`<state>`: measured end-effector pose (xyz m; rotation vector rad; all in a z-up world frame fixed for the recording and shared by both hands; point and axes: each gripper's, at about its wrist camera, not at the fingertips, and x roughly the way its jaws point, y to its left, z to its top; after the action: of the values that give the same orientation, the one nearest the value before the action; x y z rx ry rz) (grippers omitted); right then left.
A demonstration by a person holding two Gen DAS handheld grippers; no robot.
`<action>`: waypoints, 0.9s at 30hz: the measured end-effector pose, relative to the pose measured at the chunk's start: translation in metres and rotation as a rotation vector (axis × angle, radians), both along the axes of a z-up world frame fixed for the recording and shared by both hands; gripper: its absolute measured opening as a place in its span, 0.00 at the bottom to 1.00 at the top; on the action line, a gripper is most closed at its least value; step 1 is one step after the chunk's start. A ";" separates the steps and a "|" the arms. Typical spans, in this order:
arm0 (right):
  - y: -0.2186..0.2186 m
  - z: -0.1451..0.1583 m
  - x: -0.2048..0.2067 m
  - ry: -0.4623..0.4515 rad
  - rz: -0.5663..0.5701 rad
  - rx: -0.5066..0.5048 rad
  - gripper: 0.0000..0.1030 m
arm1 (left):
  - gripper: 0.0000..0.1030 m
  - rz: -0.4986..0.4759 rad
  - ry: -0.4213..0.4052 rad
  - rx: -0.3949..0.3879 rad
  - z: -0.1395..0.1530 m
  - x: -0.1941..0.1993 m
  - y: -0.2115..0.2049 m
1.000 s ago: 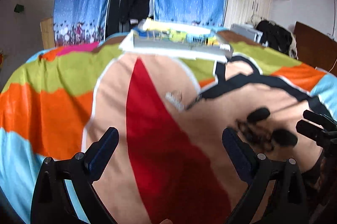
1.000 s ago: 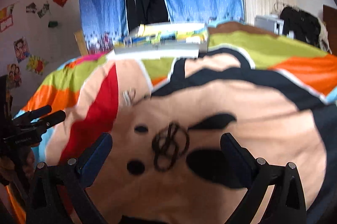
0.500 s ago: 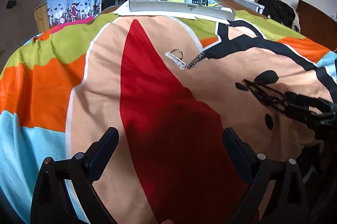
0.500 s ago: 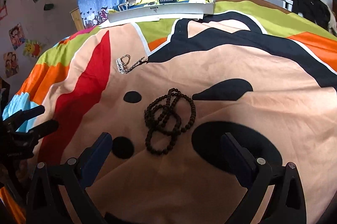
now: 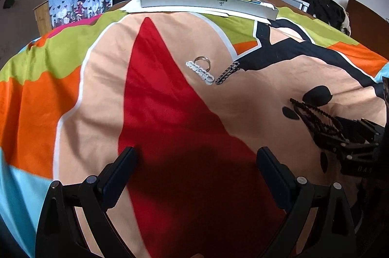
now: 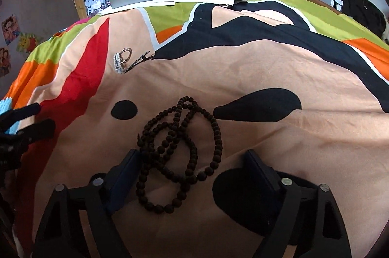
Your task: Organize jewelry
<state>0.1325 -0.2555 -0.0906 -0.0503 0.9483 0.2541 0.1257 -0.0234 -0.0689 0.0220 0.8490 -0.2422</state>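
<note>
Dark wooden bead necklace (image 6: 180, 151) lies tangled on the bedspread (image 6: 267, 68), between my right claw's (image 6: 192, 168) spread fingers, so closing gathers several loops; my left claw (image 5: 194, 160) hangs spread, empty.

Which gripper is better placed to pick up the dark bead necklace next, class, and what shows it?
Right. The right gripper is open with the dark bead necklace lying between its fingers on the bedspread. The left gripper is open over bare red fabric, off to the side.
</note>
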 end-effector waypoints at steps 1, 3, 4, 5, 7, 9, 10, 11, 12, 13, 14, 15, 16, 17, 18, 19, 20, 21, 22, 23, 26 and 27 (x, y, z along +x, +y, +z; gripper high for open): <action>0.000 -0.001 0.002 -0.002 0.001 -0.005 0.77 | 0.93 -0.009 0.000 0.001 -0.001 0.005 -0.001; 0.002 -0.003 0.006 -0.009 0.013 -0.015 0.69 | 0.93 -0.026 0.007 0.001 -0.003 0.015 -0.005; 0.004 -0.005 0.010 -0.006 0.023 -0.015 0.63 | 0.93 -0.035 0.016 -0.006 -0.004 0.022 -0.006; 0.005 -0.007 0.014 -0.001 0.028 -0.015 0.61 | 0.93 -0.040 0.026 -0.019 -0.005 0.029 -0.007; 0.005 -0.011 0.020 0.003 0.032 -0.006 0.56 | 0.93 -0.044 0.040 -0.038 -0.007 0.041 -0.009; 0.004 -0.013 0.028 0.014 0.032 0.008 0.52 | 0.93 -0.043 0.051 -0.050 -0.008 0.054 -0.012; 0.003 -0.015 0.033 0.023 0.030 0.018 0.50 | 0.93 -0.043 0.056 -0.059 -0.009 0.063 -0.012; 0.002 -0.017 0.039 0.032 0.025 0.028 0.48 | 0.93 -0.040 0.057 -0.063 -0.009 0.068 -0.013; 0.001 -0.018 0.042 0.037 0.023 0.034 0.48 | 0.93 -0.036 0.059 -0.067 -0.010 0.075 -0.014; 0.001 -0.018 0.047 0.043 0.022 0.043 0.47 | 0.93 -0.028 0.063 -0.073 -0.010 0.084 -0.014; 0.001 -0.018 0.051 0.045 0.023 0.049 0.45 | 0.93 -0.018 0.070 -0.082 -0.011 0.092 -0.015; 0.001 -0.018 0.056 0.048 0.027 0.053 0.44 | 0.93 -0.013 0.075 -0.090 -0.012 0.098 -0.015; 0.001 -0.018 0.060 0.049 0.029 0.055 0.41 | 0.93 -0.003 0.080 -0.100 -0.013 0.107 -0.015; 0.001 -0.018 0.064 0.051 0.030 0.059 0.37 | 0.93 0.006 0.083 -0.101 -0.013 0.112 -0.014; 0.001 -0.019 0.069 0.054 0.031 0.065 0.36 | 0.92 0.017 0.092 -0.106 -0.015 0.120 -0.013; 0.001 -0.019 0.074 0.060 0.032 0.072 0.32 | 0.92 0.022 0.098 -0.116 -0.016 0.125 -0.012; 0.001 -0.020 0.078 0.066 0.033 0.079 0.29 | 0.89 0.027 0.103 -0.121 -0.017 0.128 -0.011; 0.001 -0.021 0.084 0.074 0.032 0.089 0.28 | 0.83 0.032 0.112 -0.127 -0.018 0.133 -0.010; 0.001 -0.021 0.088 0.077 0.032 0.095 0.25 | 0.80 0.034 0.124 -0.133 -0.020 0.139 -0.009; 0.001 -0.021 0.091 0.079 0.033 0.100 0.22 | 0.75 0.038 0.130 -0.132 -0.021 0.141 -0.008; 0.003 -0.021 0.099 0.078 0.037 0.105 0.18 | 0.65 0.048 0.141 -0.128 -0.023 0.149 -0.005; 0.004 -0.021 0.101 0.076 0.039 0.104 0.18 | 0.62 0.048 0.141 -0.129 -0.023 0.151 -0.004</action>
<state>0.2334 -0.2513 -0.1117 0.0371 1.0089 0.3428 0.2768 -0.0275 -0.0917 -0.1374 0.9715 -0.2548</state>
